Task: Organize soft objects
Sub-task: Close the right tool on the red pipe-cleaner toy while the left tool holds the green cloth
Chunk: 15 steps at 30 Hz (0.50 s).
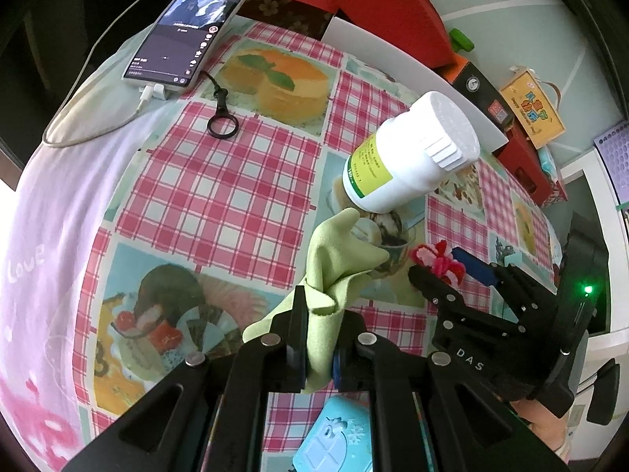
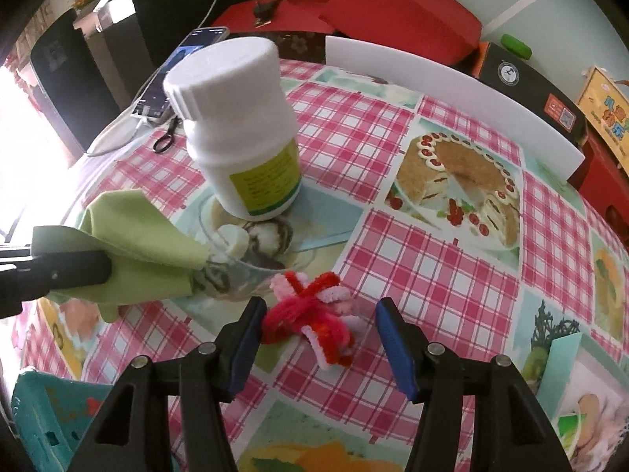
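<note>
In the left wrist view a phone [image 1: 184,35] lies at the upper left of the frame, plugged into a white cable, with a black ring strap [image 1: 222,124] just below it on the checked tablecloth [image 1: 220,196]. At the bottom centre the left gripper [image 1: 320,350] is clamped on a green cloth [image 1: 334,271], which rises crumpled from between its fingers and looks lifted off the table. Right of the cloth, in the middle of the frame, a white bottle [image 1: 412,157] stands on the tablecloth. At the lower right the right gripper [image 1: 452,271] reaches toward a red and pink pipe-cleaner bundle [image 1: 436,259].

In the right wrist view the green cloth [image 2: 133,244] hangs at the left edge, pinched by the other tool. A turquoise basket [image 2: 43,421] shows in the lower left corner; it is probably where the soft things go, though what it holds cannot be seen. At the bottom centre the right gripper [image 2: 318,338] has its fingers spread apart on either side of the pipe-cleaner bundle [image 2: 314,318], which lies on the tablecloth with neither pad touching it.

So the task looks to be in its middle: the cloth is picked up but not yet put away, and the bundle is not yet gripped. Closing on it and carrying both to the basket remain.
</note>
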Motion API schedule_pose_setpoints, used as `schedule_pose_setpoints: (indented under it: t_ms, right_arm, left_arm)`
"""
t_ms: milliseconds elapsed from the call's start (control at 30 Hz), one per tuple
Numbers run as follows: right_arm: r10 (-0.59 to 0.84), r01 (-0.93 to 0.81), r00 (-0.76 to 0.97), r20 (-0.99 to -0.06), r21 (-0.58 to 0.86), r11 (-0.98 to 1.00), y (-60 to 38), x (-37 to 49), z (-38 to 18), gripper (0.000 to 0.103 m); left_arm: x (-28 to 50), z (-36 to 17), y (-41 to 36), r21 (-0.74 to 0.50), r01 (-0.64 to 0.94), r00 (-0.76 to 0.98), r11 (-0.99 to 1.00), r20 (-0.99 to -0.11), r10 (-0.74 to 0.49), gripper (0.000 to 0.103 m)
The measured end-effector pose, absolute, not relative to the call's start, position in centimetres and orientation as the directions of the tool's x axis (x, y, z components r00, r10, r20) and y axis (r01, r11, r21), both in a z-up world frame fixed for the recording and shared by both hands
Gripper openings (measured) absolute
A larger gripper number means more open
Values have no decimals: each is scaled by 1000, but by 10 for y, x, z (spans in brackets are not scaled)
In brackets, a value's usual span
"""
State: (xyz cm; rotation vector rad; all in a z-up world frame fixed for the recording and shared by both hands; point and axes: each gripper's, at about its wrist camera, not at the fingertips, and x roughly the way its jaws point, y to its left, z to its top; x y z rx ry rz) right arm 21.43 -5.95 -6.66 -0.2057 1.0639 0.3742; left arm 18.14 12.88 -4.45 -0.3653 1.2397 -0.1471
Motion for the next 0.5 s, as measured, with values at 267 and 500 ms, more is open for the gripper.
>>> schedule_pose_setpoints:
  t_ms: [267, 500]
  right_arm:
    - [198, -397, 438, -877, 8, 918, -58, 217, -68, 60]
    - [210, -388, 439, -874, 26, 921, -63, 211, -64, 46]
  left_arm:
    - [181, -45, 129, -355, -98, 322, 930, -895, -308, 9]
    - [178, -44, 132, -365, -120, 339, 923, -889, -308, 9]
